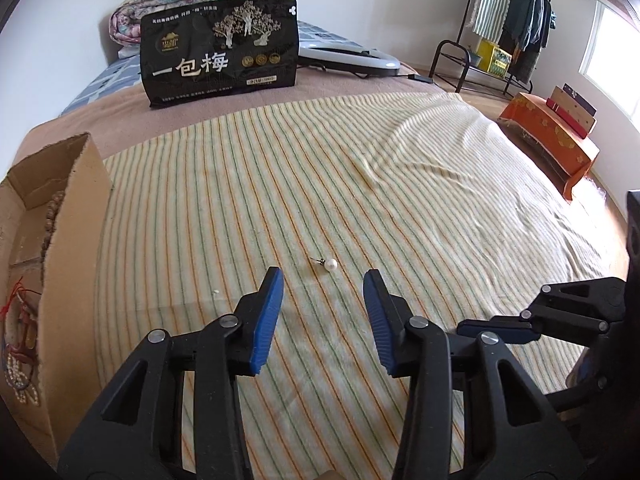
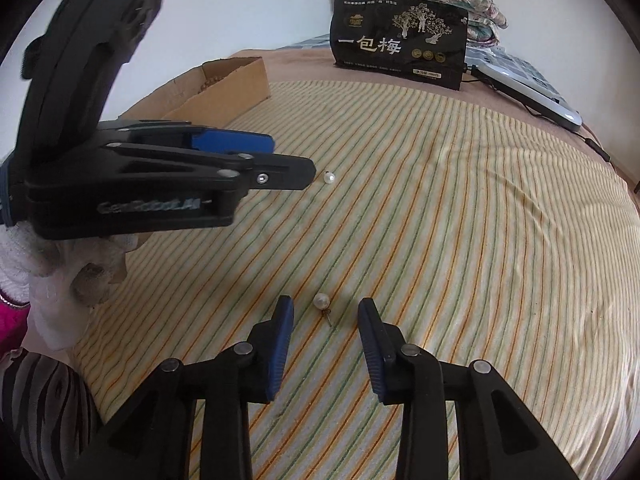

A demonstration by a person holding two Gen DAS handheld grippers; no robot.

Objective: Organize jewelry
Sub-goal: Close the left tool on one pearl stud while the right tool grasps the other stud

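The left hand-held gripper [image 1: 323,278] has its blue-padded fingers spread apart and holds nothing; it sits low over the yellow striped cloth [image 1: 400,200] on the bed. Just ahead of its fingertips, roughly centred in the gap, lies a small white pearl stud earring [image 1: 330,265], its metal post pointing away to the left. The right hand-held gripper [image 2: 326,305] is likewise spread wide and empty. A second white pearl stud earring [image 2: 321,301] lies on the cloth between its fingertips, touching neither pad, with the post pointing back toward the camera. In the right wrist view the left hand-held gripper comes in from the left, its tip just beside the first earring. To the left, at the cloth's edge, stands an open brown cardboard box [image 1: 72,216] holding brown wooden beads, red cord and small pearl strands. Further back, a black snack bag with white Chinese lettering [image 1: 222,52] stands upright, with a folded floral quilt [image 1: 192,4] behind it.
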